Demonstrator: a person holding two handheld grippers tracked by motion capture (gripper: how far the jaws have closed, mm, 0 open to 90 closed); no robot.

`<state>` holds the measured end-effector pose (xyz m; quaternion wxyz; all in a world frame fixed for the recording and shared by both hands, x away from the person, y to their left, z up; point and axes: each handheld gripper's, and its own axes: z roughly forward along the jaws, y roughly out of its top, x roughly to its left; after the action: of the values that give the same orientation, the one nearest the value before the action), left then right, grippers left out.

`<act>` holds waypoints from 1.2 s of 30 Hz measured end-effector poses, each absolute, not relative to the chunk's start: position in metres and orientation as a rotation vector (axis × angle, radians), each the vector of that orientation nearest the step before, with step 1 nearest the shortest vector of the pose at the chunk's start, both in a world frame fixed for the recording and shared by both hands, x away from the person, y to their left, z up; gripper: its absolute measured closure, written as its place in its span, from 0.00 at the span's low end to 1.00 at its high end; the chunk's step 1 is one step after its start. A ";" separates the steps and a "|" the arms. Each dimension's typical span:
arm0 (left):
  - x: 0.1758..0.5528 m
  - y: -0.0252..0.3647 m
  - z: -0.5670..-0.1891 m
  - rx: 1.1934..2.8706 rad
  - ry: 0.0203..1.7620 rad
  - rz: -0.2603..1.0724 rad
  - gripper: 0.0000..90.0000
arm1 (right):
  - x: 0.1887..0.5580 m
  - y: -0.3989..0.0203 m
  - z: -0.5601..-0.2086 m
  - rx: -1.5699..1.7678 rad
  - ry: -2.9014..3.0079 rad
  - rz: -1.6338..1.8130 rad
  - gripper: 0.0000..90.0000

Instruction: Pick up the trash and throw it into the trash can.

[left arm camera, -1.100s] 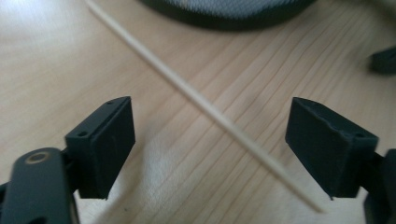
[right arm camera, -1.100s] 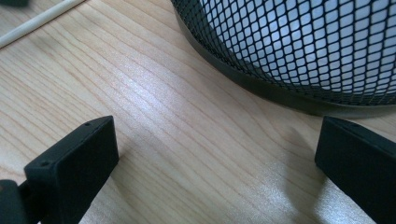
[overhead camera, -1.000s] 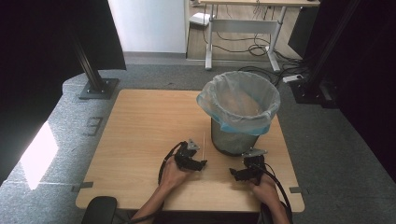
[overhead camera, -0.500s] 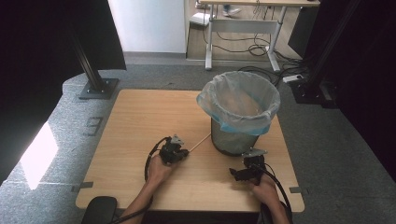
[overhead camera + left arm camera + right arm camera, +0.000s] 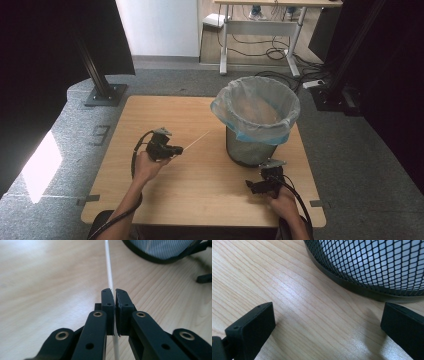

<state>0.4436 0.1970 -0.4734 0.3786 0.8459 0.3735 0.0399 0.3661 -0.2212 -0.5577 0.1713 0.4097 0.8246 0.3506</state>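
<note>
A thin white stick (image 5: pixel 197 139) points from my left gripper (image 5: pixel 176 150) toward the bin, just above the wooden table (image 5: pixel 150 115). In the left gripper view the gripper (image 5: pixel 115 293) is shut on the stick (image 5: pixel 109 270), which runs on past the pads over the wood. My right gripper (image 5: pixel 251 186) rests near the table's front right, in front of the bin. In the right gripper view this gripper (image 5: pixel 327 315) stands open, with only bare wood between the jaws.
A black mesh waste bin (image 5: pixel 255 107) lined with a clear bag stands on the right half of the table; its base shows close by (image 5: pixel 162 250) and its mesh wall fills the top right (image 5: pixel 374 265). Dark stands flank the table.
My left gripper has moved left, away from the bin's foot, and risen a little, carrying the white stick. The right gripper has stayed put.
</note>
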 end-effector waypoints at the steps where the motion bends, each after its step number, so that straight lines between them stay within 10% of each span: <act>1: 0.445 0.199 -0.466 2.165 0.951 0.108 0.96 | 0.366 -0.221 -0.558 1.163 2.341 0.995 0.00; 21: 0.462 0.211 -0.293 2.215 0.828 0.178 0.96 | 0.366 -0.221 -0.558 1.163 2.342 0.996 0.00; 36: 0.477 0.124 -0.237 2.276 0.623 0.148 0.96 | 0.366 -0.221 -0.558 1.163 2.342 0.995 0.00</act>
<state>0.4774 0.1238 -0.2372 0.3789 0.8908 0.2440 0.0578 0.3661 -0.2213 -0.5576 0.1709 0.4096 0.8248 0.3504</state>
